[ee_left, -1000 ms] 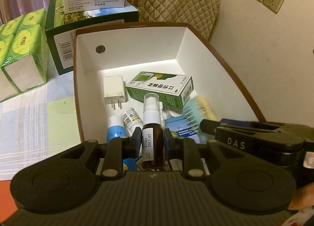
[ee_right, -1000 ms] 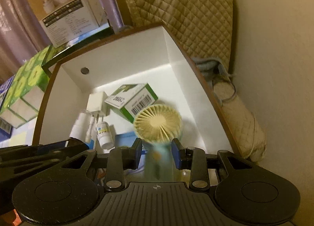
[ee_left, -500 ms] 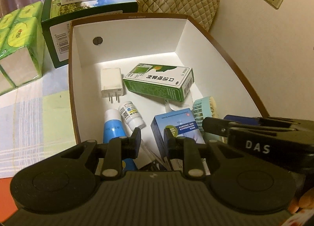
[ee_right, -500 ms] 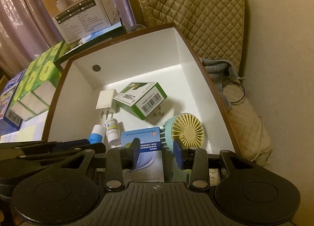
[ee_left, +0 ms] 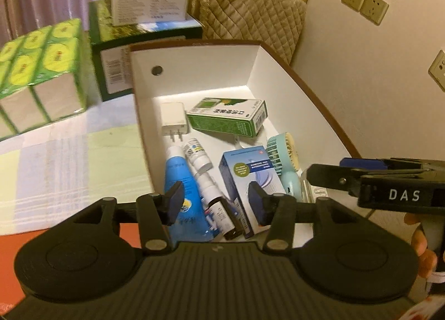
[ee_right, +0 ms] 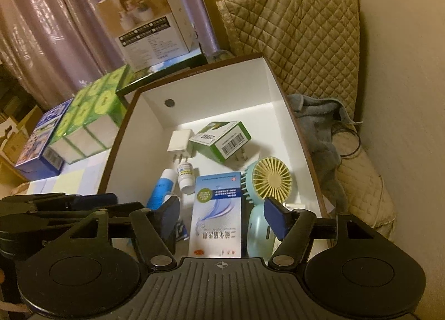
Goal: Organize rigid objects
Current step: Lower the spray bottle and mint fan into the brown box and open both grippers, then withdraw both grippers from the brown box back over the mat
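Both grippers hang over the box's near edge, jaws just opened and holding nothing. Below the left gripper (ee_left: 215, 203) the brown bottle (ee_left: 222, 215) lies beside the blue tube (ee_left: 182, 181). Below the right gripper (ee_right: 222, 218) the fan (ee_right: 267, 183) lies by the box's (ee_right: 133, 136) right wall.

A table with a pale checked cloth (ee_left: 69, 158) carries the white open box (ee_left: 194, 69), green tissue packs (ee_left: 41, 75), a dark green carton (ee_left: 116, 50) and a blue box (ee_right: 41, 142)
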The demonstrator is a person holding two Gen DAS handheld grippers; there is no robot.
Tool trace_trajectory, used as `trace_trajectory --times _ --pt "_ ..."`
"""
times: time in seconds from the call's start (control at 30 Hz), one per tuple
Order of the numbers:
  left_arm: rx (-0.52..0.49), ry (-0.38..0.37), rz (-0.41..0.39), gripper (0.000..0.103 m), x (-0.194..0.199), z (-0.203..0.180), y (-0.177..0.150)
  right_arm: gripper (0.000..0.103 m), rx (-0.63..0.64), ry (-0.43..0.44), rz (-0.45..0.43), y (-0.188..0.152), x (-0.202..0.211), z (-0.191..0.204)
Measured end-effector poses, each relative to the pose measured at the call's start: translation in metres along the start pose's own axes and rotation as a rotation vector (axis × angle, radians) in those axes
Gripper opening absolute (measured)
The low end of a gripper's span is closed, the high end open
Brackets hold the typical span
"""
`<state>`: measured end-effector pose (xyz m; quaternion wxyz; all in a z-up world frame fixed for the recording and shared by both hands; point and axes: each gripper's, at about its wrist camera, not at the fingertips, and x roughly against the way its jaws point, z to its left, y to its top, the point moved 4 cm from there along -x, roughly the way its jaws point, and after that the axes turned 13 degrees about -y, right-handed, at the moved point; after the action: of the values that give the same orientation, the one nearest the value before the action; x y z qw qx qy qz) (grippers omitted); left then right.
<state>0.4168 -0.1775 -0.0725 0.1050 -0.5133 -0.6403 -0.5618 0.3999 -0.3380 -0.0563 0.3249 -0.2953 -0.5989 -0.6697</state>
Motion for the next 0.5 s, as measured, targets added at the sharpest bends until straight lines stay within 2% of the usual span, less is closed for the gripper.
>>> trace_trajectory --times 0.1,0.17,0.4,0.5 --pt "-0.007 0.027 -0.041 0.056 0.020 -0.002 -0.007 0.068 0.020 0.028 -0.011 -0.006 0.010 0.002" --pt "-0.020 0.056 -0.068 0.065 0.033 -0.003 -0.012 0.068 0.045 0.048 -0.018 -0.011 0.016 0.005" --pt "-0.038 0.106 -0.139 0.068 0.078 -0.006 -0.033 0.069 0.107 0.076 -0.041 -0.034 0.036 0.022" --pt "-0.059 0.134 -0.171 0.074 0.098 -0.009 -0.045 0.070 0.110 0.080 -0.054 -0.045 0.048 0.029"
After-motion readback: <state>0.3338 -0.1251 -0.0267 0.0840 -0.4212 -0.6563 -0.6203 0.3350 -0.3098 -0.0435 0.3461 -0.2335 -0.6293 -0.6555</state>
